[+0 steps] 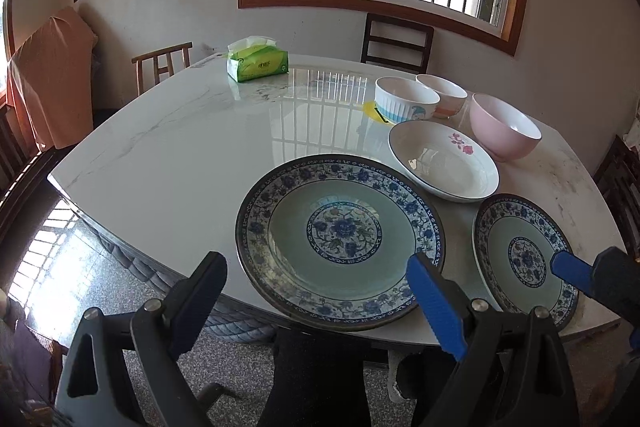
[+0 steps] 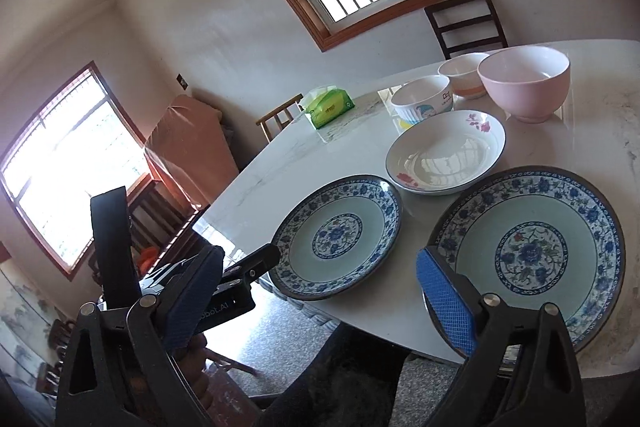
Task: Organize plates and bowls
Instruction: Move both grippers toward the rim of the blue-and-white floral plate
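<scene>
Left gripper [image 1: 316,291] fingers released, spread wide, nothing between them; the large blue-patterned plate [image 1: 340,241] lies on the worktop [image 1: 180,147] just ahead. Right gripper [image 2: 320,287] fingers likewise released. Beyond both: white floral dish [image 1: 444,161], three bowls [image 1: 406,101].

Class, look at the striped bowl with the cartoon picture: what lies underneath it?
A yellow object pokes out from under the striped bowl at its near left edge, flat on the table. The bowl covers most of it, so what it is cannot be told.
</scene>
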Motion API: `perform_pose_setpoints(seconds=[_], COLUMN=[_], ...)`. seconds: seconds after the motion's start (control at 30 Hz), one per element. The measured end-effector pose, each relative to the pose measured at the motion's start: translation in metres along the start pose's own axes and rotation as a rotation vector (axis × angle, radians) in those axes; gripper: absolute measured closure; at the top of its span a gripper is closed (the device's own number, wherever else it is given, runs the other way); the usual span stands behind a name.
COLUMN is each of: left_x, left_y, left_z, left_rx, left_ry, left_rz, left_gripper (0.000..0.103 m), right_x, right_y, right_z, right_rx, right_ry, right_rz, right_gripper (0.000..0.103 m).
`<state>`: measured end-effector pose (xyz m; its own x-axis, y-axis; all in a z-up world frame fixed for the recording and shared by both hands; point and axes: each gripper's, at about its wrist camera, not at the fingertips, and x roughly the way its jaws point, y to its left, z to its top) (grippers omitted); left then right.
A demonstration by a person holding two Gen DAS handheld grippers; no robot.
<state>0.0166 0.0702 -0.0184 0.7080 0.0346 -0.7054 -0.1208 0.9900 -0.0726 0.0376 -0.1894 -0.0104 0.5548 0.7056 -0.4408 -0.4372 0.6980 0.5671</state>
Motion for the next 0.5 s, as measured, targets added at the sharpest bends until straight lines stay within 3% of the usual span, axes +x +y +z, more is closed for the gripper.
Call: perform_pose_setpoints(seconds=[0.2,0.5], left_x=[0.020,0.049], left_y=[0.017,0.043], left_z=[0.007,0.015], left_rx=[-0.028,-0.080], left_ry=[0.061,0.145], left_rz=[0.008,-0.015], left_gripper=[0.009,0.010], right_x=[0.034,0.068], right_y=[-0.015,-0.030], right_z=[0.003,0.003], right_rx=[0.137,0.264], right_ry=[0.125,0.225], right_rz=[0.100,0.116], right_gripper=[0.024,0.033])
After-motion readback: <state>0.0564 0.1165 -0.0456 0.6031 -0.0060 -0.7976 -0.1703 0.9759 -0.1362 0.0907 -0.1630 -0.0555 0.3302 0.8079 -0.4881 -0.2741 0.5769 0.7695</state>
